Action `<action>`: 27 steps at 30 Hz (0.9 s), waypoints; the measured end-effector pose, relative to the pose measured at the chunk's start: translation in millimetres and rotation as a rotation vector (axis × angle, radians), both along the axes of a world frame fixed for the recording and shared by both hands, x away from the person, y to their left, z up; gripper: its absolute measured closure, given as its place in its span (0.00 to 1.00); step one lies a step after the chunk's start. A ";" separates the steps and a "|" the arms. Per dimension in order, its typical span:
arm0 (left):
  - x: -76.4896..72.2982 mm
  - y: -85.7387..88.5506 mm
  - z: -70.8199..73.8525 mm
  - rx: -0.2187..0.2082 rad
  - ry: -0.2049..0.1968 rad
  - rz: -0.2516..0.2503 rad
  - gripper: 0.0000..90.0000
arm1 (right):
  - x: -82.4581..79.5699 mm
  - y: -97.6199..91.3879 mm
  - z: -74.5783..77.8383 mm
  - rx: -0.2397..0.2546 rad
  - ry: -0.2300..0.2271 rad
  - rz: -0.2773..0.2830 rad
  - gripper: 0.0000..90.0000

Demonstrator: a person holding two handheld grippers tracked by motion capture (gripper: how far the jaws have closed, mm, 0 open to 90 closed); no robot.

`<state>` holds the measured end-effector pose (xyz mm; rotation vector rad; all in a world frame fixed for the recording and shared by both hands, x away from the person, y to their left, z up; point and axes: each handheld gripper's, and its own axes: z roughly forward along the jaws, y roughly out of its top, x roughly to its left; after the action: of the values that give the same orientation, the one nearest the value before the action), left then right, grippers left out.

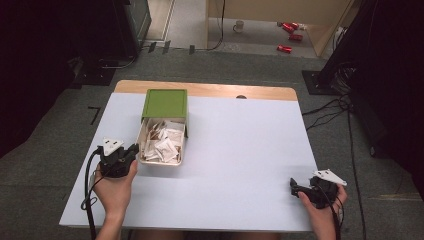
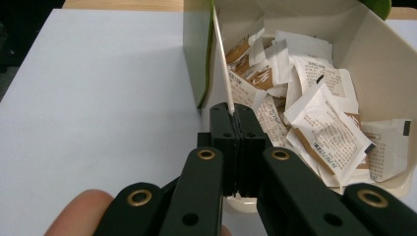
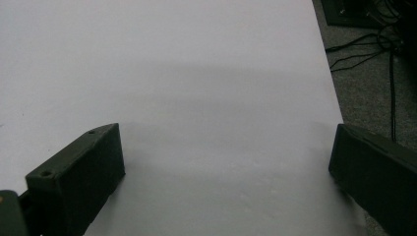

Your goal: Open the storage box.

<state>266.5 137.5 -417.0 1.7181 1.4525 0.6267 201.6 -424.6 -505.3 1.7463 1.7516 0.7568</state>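
The cream plastic box (image 1: 161,161), an open drawer-like tray full of white and tan paper sachets (image 1: 162,145), lies on the left half of the white desk (image 1: 240,150), its long axis running away from the person. Its far end sits under a green sleeve-shaped cover (image 1: 165,104), which stands over that end toward the wooden back edge of the desk.

The left gripper (image 1: 131,151) is right at the box's near left corner. In the left gripper view its jaws are pressed together on the thin cream side wall (image 2: 222,73), one pad inside the box beside the sachets and one outside, so the box is pinched by its left wall near the front. The green cover (image 2: 196,54) starts just beyond the jaw tips along that same wall.

The right gripper (image 1: 295,187) rests well apart, near the right front corner of the desk, with its jaws spread wide over bare white surface (image 3: 196,98) and nothing between them.

Since the left hand is the one at the box and grips it along its length, a pull toward the person would likely slide the tray farther out of the cover; the cover is unheld, so it could drag along with it.
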 end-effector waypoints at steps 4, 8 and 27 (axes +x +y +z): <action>-5.8 -0.7 -1.2 0.002 -0.002 0.001 1.00 | 0.0 0.1 0.0 0.000 0.001 0.000 0.00; -10.2 -1.2 -4.2 -0.001 -0.003 0.007 1.00 | 0.1 0.1 0.0 0.000 0.001 -0.001 0.00; -15.3 1.2 -1.9 -0.061 -0.040 0.013 0.83 | 0.0 0.2 0.0 -0.002 0.000 0.000 0.00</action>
<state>251.2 138.7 -418.8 1.6416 1.4418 0.6146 201.6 -424.5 -505.3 1.7452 1.7514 0.7547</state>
